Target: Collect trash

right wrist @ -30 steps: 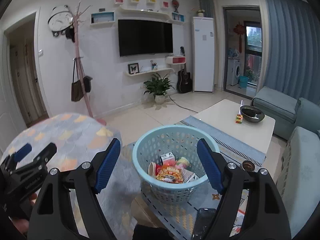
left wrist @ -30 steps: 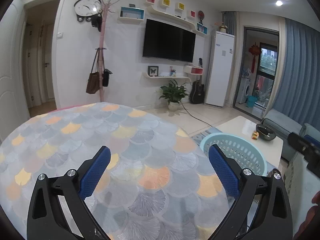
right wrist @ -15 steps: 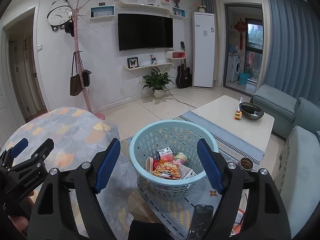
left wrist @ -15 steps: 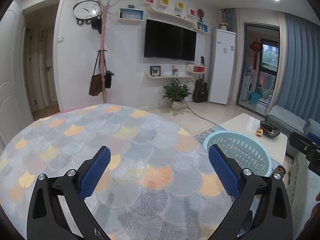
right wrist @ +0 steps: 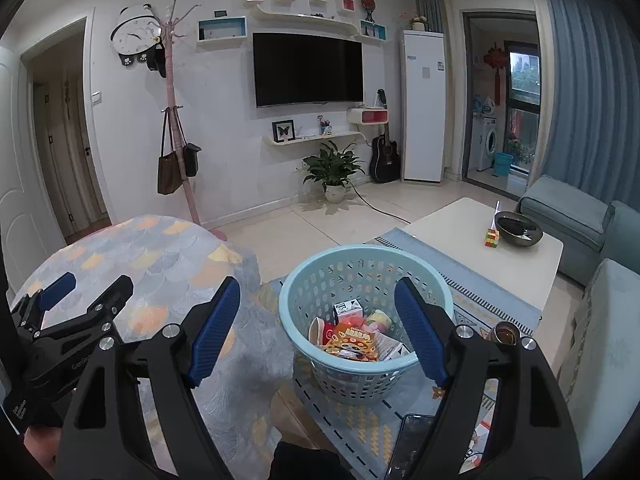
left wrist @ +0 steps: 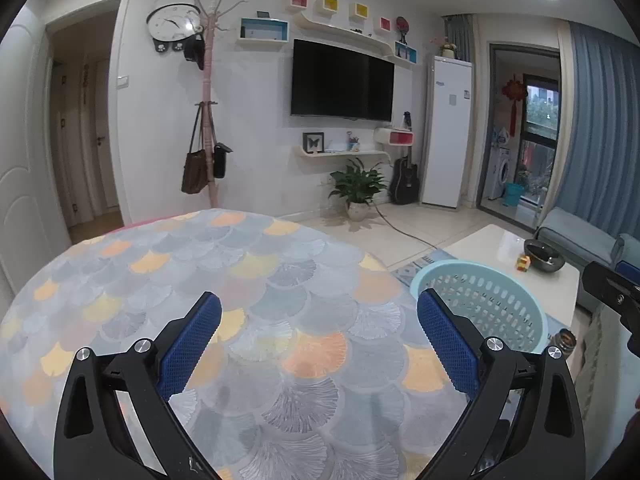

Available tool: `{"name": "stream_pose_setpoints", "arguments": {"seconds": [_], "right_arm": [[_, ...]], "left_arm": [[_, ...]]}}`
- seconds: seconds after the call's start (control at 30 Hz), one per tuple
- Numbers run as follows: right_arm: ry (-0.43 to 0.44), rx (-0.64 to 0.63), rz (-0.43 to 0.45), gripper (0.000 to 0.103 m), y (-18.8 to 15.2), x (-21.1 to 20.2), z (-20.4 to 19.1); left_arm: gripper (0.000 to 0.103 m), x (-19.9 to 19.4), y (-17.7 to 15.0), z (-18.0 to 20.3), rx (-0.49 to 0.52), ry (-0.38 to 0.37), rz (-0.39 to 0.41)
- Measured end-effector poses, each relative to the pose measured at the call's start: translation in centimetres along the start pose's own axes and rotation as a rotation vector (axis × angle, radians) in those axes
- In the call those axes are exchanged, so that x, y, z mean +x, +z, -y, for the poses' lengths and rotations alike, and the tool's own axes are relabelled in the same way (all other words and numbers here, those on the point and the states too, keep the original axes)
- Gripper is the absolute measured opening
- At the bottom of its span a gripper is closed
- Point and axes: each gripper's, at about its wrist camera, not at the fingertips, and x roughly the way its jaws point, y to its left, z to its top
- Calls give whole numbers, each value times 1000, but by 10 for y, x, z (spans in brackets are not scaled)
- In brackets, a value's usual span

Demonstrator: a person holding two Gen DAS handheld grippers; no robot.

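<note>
A light blue perforated basket (right wrist: 320,276) stands on the floor rug beside the round table. It holds several pieces of trash: an orange snack wrapper (right wrist: 354,340), a small carton (right wrist: 347,309) and a cup. My right gripper (right wrist: 318,328) is open and empty, held above and in front of the basket. My left gripper (left wrist: 318,334) is open and empty over the round table (left wrist: 248,264), whose scale-pattern cloth shows no trash. The basket's rim (left wrist: 448,270) shows at the right of the left wrist view. The left gripper also shows in the right wrist view (right wrist: 86,290).
A white coffee table (right wrist: 460,232) with a dark bowl (right wrist: 518,230) and a puzzle cube (right wrist: 492,238) stands beyond the basket. A blue sofa (right wrist: 568,212) lies at the right. A phone (right wrist: 408,444) and a small jar (right wrist: 506,332) lie near the basket.
Both grippers have drawn back and risen a little, so the basket and table sit slightly lower and farther in view. Both stay open and empty.
</note>
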Motion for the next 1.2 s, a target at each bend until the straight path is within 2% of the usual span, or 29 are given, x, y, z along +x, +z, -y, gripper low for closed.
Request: {"name": "stream_pose_setpoints", "arguments": {"seconds": [1.2], "right_arm": [[-15,-4,-6,77,-1,0,-6]], "left_arm": [[95,-3,0,5,28,3,13]]}}
